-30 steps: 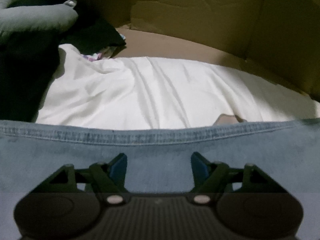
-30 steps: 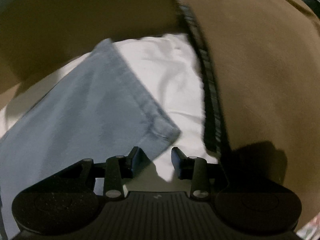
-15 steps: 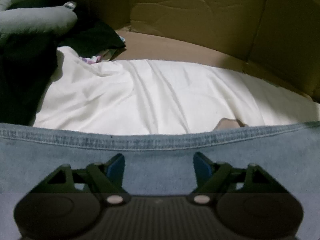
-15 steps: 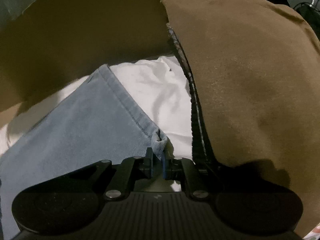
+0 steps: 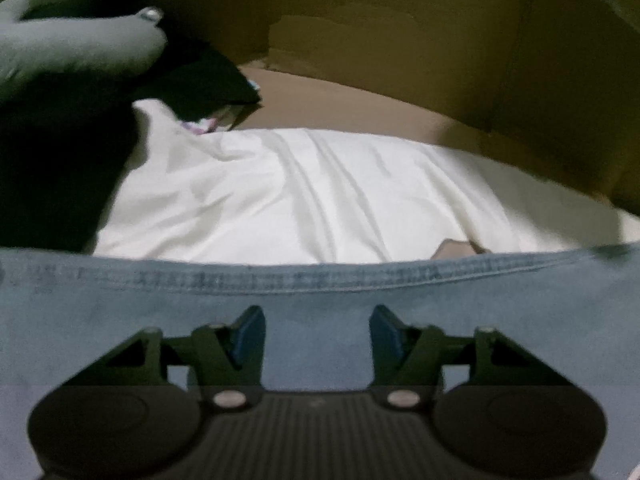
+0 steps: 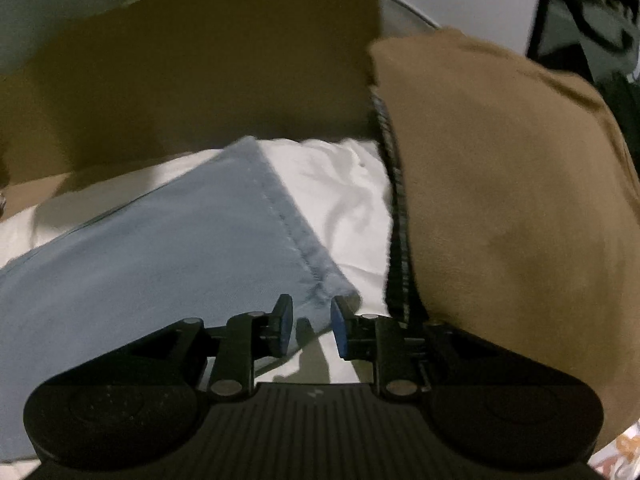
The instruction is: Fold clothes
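Left gripper (image 5: 317,334) jaws apart, just been closing in a bit, nothing pinched; blue pads hover over the light blue denim garment (image 5: 320,320) spread flat under and ahead of it. Denim's stitched hem runs side to side just ahead of the fingertips. Beyond the hem, a white garment (image 5: 304,196) lies flat, wrinkled. Past that, cardboard wall (image 5: 400,40). Up and left of the gripper, a grey-green cloth bundle (image 5: 72,52) over dark clothes.

Right gripper (image 6: 311,330) jaws partly apart, just been opening; denim corner (image 6: 324,292) sits just ahead of the gap, pads not pressing on it, so not held. Denim garment extends left and forward of this gripper, on top of the white garment (image 6: 348,200). To the right, touching distance, a brown garment (image 6: 500,200) piled high with a dark ribbed edge facing the gripper. Cardboard ahead.
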Action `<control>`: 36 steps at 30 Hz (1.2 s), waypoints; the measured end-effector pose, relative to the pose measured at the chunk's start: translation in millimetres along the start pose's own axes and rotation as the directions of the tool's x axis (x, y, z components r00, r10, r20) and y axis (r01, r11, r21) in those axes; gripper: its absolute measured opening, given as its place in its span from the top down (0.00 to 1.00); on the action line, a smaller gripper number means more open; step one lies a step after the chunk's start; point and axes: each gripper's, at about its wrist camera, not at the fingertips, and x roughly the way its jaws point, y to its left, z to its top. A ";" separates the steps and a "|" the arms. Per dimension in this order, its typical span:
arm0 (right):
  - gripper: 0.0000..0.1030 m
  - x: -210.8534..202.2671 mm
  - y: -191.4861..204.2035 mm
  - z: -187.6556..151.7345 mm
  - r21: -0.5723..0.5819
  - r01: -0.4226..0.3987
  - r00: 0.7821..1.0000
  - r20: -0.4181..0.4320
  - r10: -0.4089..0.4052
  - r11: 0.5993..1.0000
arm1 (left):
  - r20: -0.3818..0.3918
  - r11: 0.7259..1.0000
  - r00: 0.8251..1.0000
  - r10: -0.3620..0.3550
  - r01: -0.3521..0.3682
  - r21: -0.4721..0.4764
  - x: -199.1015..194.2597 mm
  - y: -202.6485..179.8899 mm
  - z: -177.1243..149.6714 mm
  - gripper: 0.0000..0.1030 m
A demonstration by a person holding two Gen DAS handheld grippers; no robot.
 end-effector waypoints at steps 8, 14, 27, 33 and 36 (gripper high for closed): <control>0.72 16.1 34.9 -0.6 -0.074 -0.135 0.990 -0.042 0.132 0.988 | 0.010 0.994 0.995 -0.097 0.097 0.043 -8.0 -37.4 -8.6 0.38; 0.72 37.1 50.1 -6.8 -0.148 -0.123 0.989 -0.100 0.109 0.981 | -0.006 0.985 0.992 -0.126 0.126 0.116 2.9 -72.7 -19.9 0.38; 0.75 37.1 20.8 -7.1 -0.125 -0.125 0.988 -0.105 0.112 0.984 | 0.007 0.985 0.993 -0.115 0.113 0.132 16.7 -87.9 -7.0 0.39; 0.72 29.2 20.1 5.8 -0.070 -0.123 0.983 -0.145 0.112 0.990 | 0.025 0.989 0.995 -0.099 0.095 0.110 -21.3 -54.7 10.4 0.40; 0.72 13.3 19.5 11.6 -0.063 -0.127 0.983 -0.143 0.117 0.990 | 0.048 0.995 0.996 -0.074 0.071 0.066 -46.9 -27.2 26.3 0.40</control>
